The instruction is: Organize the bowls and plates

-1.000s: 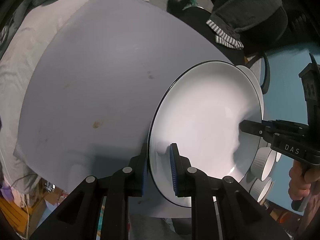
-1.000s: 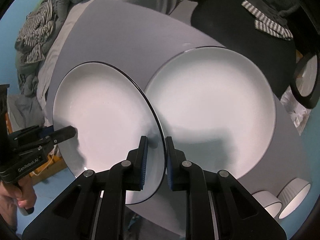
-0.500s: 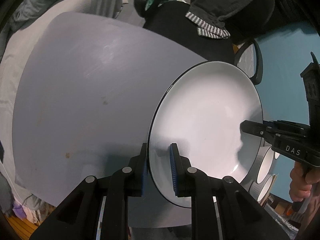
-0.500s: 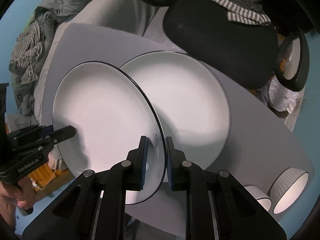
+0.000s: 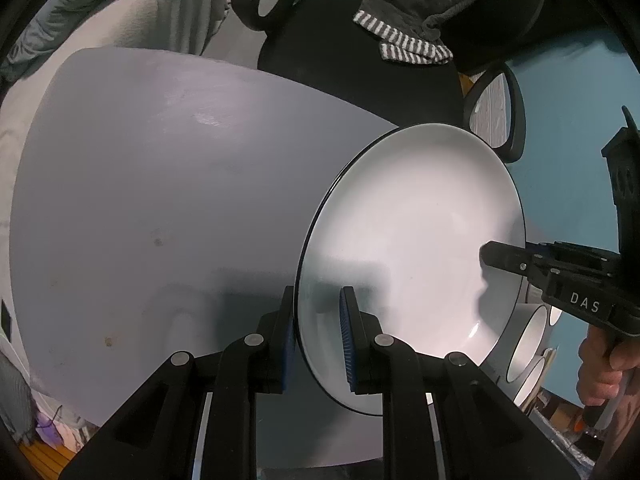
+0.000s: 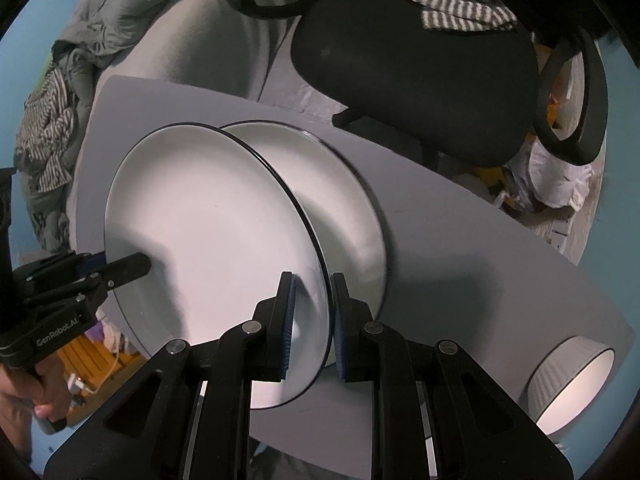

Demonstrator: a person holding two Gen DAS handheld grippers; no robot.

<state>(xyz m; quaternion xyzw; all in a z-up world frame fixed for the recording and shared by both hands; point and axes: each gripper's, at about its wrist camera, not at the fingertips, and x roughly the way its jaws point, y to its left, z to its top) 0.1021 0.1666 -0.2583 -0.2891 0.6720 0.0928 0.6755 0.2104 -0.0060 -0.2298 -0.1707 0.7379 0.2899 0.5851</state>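
Both grippers hold one white plate with a dark rim, lifted above the grey table. My left gripper is shut on its near-left rim. My right gripper is shut on the opposite rim; the plate shows in the right wrist view too. A second white plate lies flat on the table, partly hidden behind the held one. White ribbed bowls stand at the table's right end; they also show in the left wrist view.
A black office chair with striped cloth stands beyond the table's far edge. A bed with piled clothes lies to the left. A blue wall is at the right.
Both grippers have lifted the held plate higher and pulled back. The table and the second plate look smaller and farther, and the held plate now overlaps the second one more.
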